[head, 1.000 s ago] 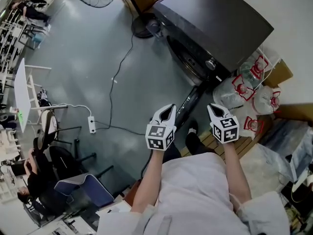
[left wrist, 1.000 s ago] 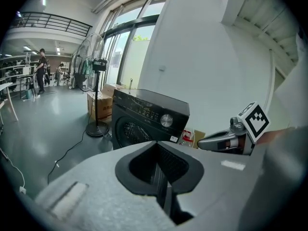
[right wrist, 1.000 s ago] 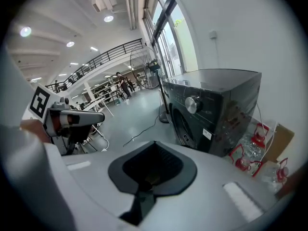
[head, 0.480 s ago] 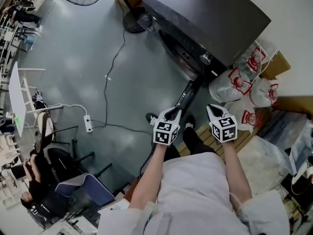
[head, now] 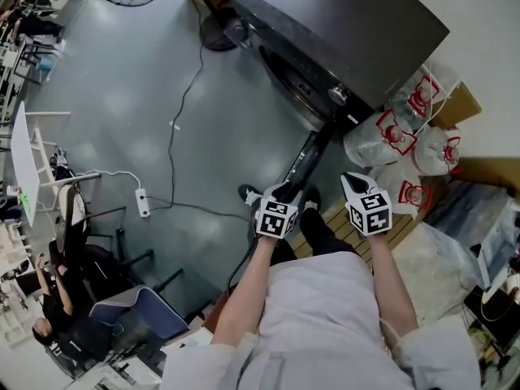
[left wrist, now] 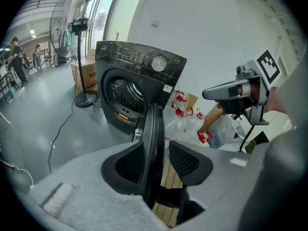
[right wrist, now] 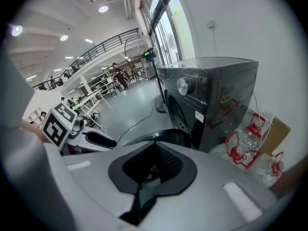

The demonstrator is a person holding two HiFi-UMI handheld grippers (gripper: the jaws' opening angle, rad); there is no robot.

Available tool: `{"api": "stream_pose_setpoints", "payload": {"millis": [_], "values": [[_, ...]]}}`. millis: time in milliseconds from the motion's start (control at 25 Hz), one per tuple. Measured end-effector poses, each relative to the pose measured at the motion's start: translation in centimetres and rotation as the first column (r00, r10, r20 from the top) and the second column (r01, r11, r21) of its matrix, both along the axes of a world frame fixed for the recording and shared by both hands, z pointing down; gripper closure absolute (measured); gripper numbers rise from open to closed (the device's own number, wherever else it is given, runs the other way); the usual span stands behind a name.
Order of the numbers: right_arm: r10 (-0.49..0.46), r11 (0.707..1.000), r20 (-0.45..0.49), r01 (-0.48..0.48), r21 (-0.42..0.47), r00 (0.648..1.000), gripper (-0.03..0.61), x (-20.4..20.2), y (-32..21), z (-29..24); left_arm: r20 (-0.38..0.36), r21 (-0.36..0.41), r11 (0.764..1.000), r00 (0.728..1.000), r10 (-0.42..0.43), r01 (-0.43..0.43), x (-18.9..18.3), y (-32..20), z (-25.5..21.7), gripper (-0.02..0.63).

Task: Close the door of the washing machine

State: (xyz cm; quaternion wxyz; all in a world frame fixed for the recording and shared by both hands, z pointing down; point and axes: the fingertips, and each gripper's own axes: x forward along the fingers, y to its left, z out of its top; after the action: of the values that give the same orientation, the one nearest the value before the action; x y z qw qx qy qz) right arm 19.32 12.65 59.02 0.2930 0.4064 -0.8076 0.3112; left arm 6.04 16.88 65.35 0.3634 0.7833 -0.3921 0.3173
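Observation:
The dark washing machine (head: 349,31) stands at the top of the head view, its round door (head: 305,162) swung open toward me and seen edge-on. My left gripper (head: 284,190) is at the door's near rim. In the left gripper view the door (left wrist: 153,124) runs between the jaws of the left gripper (left wrist: 155,146), which are opening: the rim lies against the left pad, clear of the right one. My right gripper (head: 350,179) hovers to the right of the door, shut on nothing. Its shut right gripper (right wrist: 155,146) points at the machine (right wrist: 211,95).
Bags of water bottles (head: 398,145) and a cardboard box (head: 459,112) crowd the machine's right side. A slatted wooden board (head: 341,227) lies under my feet. A fan's base (head: 213,35), a cable (head: 175,128) and a power strip (head: 142,201) lie on the grey floor at left.
My left gripper has dropped and moved in onto the door's rim, and its jaws have parted around it. The right gripper has stayed shut and sunk only slightly.

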Motion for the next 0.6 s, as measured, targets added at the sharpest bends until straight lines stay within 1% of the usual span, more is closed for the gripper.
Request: {"api": "stream_pose_setpoints", "payload": {"millis": [280, 440, 600], "values": [[-0.01, 1.0, -0.011, 0.009, -0.007, 1.0, 0.577, 0.1, 0.1, 0.2, 0.067, -0.034, 0.999, 0.997, 0.037, -0.034, 0.1, 0.9, 1.8, 0.442], [-0.025, 1.0, -0.021, 0.025, -0.009, 0.999, 0.577, 0.2, -0.1, 0.4, 0.084, -0.03, 0.999, 0.996, 0.035, -0.033, 0.3, 0.9, 2.4, 0.442], [-0.057, 0.998, -0.038, 0.057, -0.005, 0.998, 0.577, 0.1, -0.5, 0.5, 0.097, -0.014, 1.0, 0.995, 0.023, -0.022, 0.2, 0.9, 2.8, 0.472]]}}
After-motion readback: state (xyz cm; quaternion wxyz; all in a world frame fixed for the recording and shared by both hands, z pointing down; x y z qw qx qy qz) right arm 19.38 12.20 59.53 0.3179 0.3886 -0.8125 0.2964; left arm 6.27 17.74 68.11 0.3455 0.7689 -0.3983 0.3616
